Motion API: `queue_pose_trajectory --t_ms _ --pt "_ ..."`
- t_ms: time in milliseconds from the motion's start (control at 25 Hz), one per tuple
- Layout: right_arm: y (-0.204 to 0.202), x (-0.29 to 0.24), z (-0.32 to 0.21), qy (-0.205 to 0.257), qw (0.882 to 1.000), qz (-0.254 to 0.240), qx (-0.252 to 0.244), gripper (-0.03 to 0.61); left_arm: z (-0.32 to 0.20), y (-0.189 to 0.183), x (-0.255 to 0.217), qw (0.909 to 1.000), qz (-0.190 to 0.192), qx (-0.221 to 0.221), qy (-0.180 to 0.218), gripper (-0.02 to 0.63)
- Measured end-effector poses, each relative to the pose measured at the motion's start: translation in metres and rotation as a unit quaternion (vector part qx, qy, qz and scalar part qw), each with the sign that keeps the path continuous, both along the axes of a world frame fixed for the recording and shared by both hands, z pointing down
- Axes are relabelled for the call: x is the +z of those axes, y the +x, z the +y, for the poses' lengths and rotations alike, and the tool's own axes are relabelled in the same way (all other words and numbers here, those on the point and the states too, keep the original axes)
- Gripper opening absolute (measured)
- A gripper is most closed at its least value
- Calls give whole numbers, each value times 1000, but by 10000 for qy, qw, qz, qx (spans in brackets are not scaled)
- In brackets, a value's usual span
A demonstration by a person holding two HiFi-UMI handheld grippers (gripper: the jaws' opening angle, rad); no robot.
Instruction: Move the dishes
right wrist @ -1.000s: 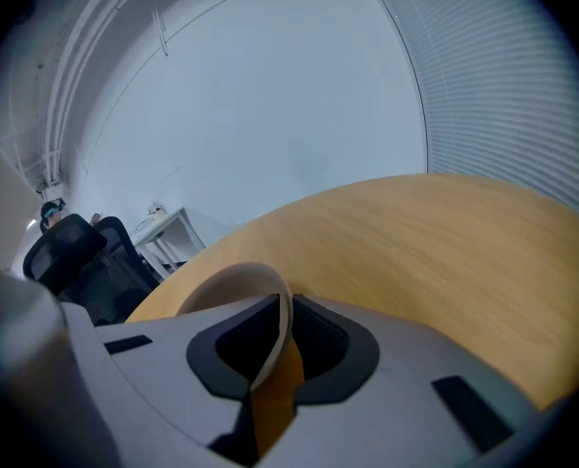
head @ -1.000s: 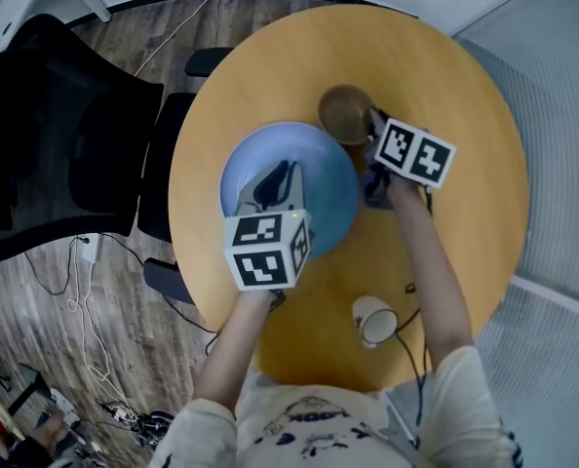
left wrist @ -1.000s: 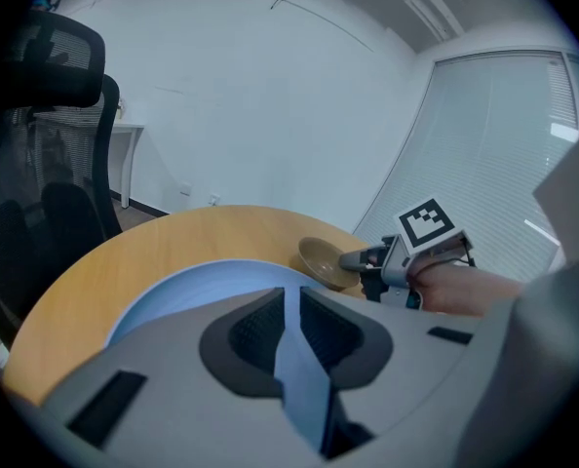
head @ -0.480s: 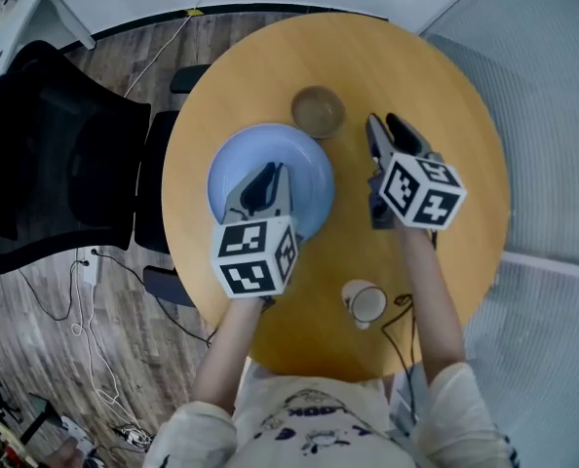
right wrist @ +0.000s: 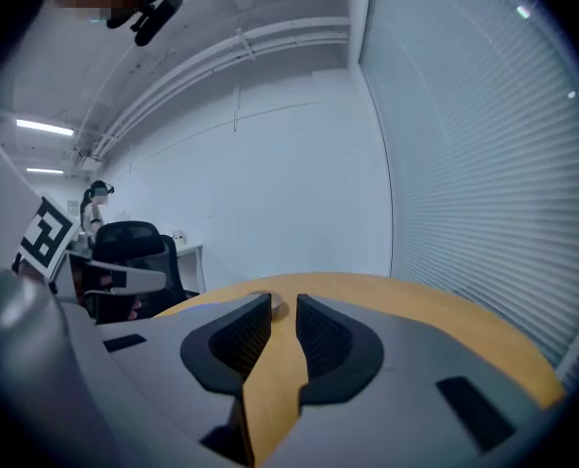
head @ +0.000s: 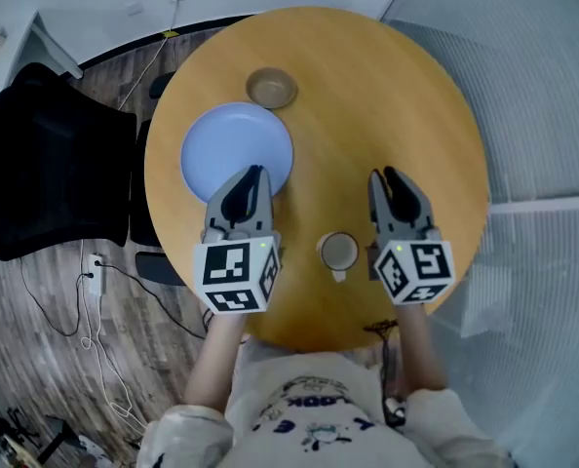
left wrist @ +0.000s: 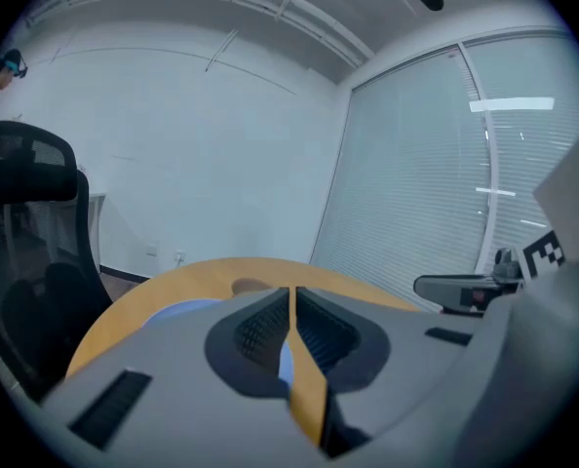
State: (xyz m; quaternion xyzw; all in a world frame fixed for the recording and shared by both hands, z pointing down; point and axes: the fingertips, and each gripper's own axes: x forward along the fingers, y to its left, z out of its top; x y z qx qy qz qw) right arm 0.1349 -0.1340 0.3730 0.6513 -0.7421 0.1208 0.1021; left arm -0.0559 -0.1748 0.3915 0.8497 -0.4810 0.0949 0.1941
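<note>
Both grippers have pulled back from the dishes toward the near edge of the round table (head: 397,86). The left gripper (head: 251,175) has just been closing to a bare slit, holding nothing. The right gripper (head: 385,175), also narrowing, stands slightly apart and empty. The blue plate (head: 221,144) and brown bowl (head: 271,88) sit released at far left. The white cup (head: 339,253), near between the grippers, looks like the next dish to move.

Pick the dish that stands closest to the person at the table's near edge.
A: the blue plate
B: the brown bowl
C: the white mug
C: the white mug stands by the near edge of the table, just in front of the person, while the blue plate lies farther out and the brown bowl farther still.
</note>
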Motion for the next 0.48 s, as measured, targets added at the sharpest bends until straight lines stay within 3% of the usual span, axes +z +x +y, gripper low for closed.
queue_pose_trajectory --t_ms 240,480 --pt "-23 34 99 229 9996 151 -76 80 86 7 21 9997 -246 5 60 12" --pt "-45 81 159 21 9999 -3 -167 101 154 9 55 9991 -394 -95 -147 12"
